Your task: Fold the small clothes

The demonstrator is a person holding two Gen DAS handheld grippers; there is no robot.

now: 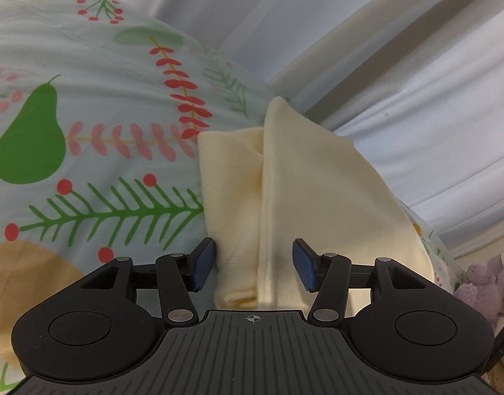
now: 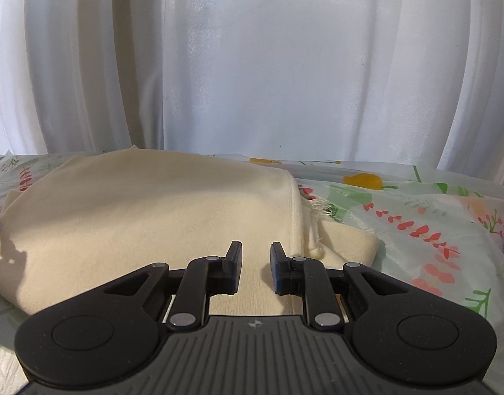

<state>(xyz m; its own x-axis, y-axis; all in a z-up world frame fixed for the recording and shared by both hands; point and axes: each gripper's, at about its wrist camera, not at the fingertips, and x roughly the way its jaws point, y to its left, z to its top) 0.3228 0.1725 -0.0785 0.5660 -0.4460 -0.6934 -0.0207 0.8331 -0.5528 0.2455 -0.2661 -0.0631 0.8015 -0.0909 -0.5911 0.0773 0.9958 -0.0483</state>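
A cream knitted garment (image 1: 318, 181) lies folded on the patterned bedsheet (image 1: 87, 131), with a folded sleeve on its left side. My left gripper (image 1: 253, 247) hovers over its near edge. The blue pads (image 1: 204, 263) stand wide apart and touch no cloth, so it is open. In the right wrist view the same garment (image 2: 136, 214) spreads out flat, with a frayed hem at its right side. My right gripper (image 2: 257, 247) is over the garment's near right part. Its jaws stand a narrow gap apart, and nothing is pinched between them.
White curtains (image 2: 252, 65) hang close behind the bed's far edge. A purple plush toy (image 1: 482, 283) lies at the right, past the garment. The fruit-and-leaf sheet (image 2: 416, 204) stretches out to the right of the garment.
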